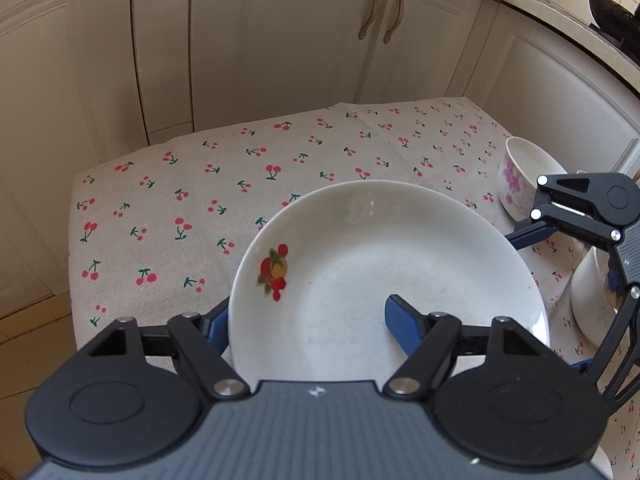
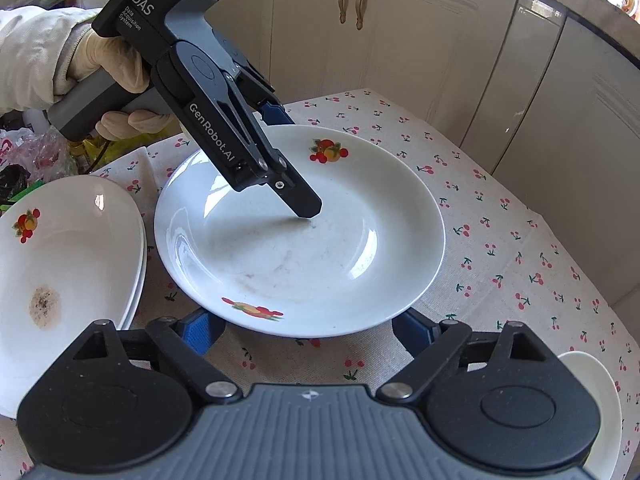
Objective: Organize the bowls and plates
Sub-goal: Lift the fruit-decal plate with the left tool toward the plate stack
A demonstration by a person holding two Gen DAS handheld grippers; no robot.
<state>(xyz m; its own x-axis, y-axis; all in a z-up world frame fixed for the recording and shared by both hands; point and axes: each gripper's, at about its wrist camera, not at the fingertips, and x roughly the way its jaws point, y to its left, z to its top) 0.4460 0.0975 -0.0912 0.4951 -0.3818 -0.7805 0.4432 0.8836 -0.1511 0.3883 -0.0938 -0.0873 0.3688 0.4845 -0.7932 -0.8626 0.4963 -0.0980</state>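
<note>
Right tongs (image 2: 308, 330) nearest us: blue fingers apart, one at each side of the near rim of the plate (image 2: 300, 232), tips just under the edge. We cannot tell whether they touch it; no clamp shows.

Left tongs (image 1: 306, 322) on the same plate's rim: one finger lies inside on the white face, the other is outside and below the edge. The rim sits between them and they look clamped on it, though the contact itself is hidden from us. From the right wrist view, the inner finger comes down to the plate's floor near its middle, and a gloved hand (image 2: 116, 80) holds the handle.

The plate rests on the cherry-print cloth (image 2: 500, 240) of the table, or is barely raised; we cannot say which.

Beside it, towards the left hand, a stack (image 2: 72, 248) of like plates, the top one stained. We judge that some plates are already gathered and that this one goes there next.

Still loose: a white bowl (image 1: 588, 296) near the right tongs, and farther off a flowered bowl (image 1: 520, 176). Bowls not yet sorted. Roughly midway, by our estimate.

Beyond, cupboard doors (image 1: 280, 40).
</note>
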